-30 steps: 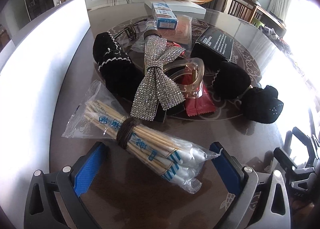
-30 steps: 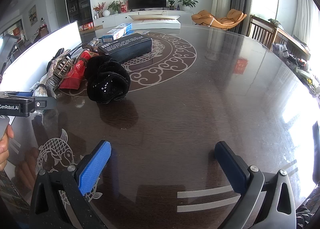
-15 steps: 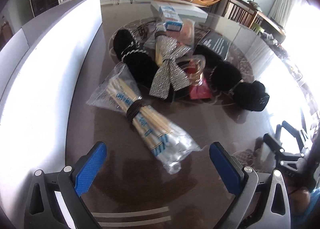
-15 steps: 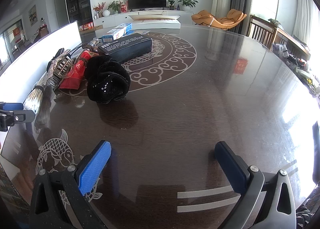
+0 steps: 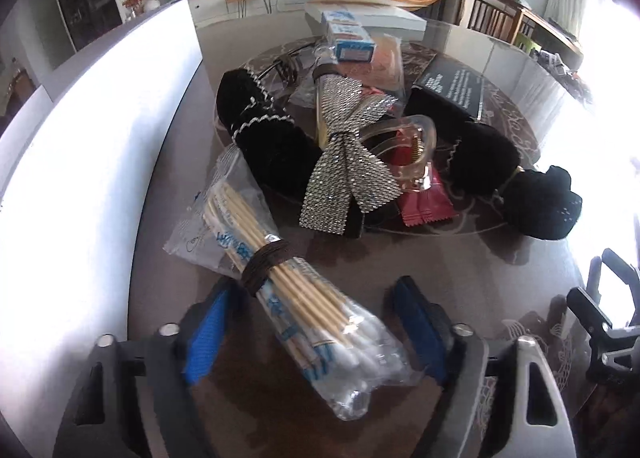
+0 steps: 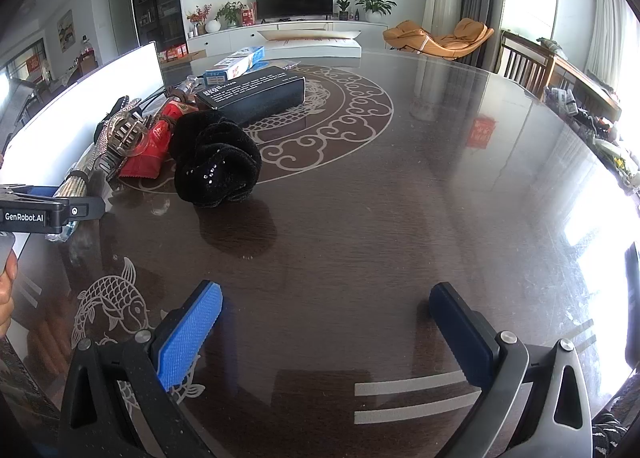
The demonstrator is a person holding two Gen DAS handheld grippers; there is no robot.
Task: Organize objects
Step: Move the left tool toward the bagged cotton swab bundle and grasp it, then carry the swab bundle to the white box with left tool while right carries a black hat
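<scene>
Swab bag (image 5: 296,298) lies beside sequined bow (image 5: 352,170).

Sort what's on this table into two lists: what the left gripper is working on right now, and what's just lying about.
In hand:
- left gripper, jaws just closing around the bag
- bag of cotton swabs

Lying about:
- rhinestone bow
- clear hair claw
- red packet
- black scrunchie
- black box
- right gripper, open, idle

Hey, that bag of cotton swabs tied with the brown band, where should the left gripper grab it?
Grip the swab bag across its bundled middle, just below the brown band, coming from above. It lies flat and slanted between the left gripper pads, which have just been closing around it; the loose plastic ends would slip.
</scene>
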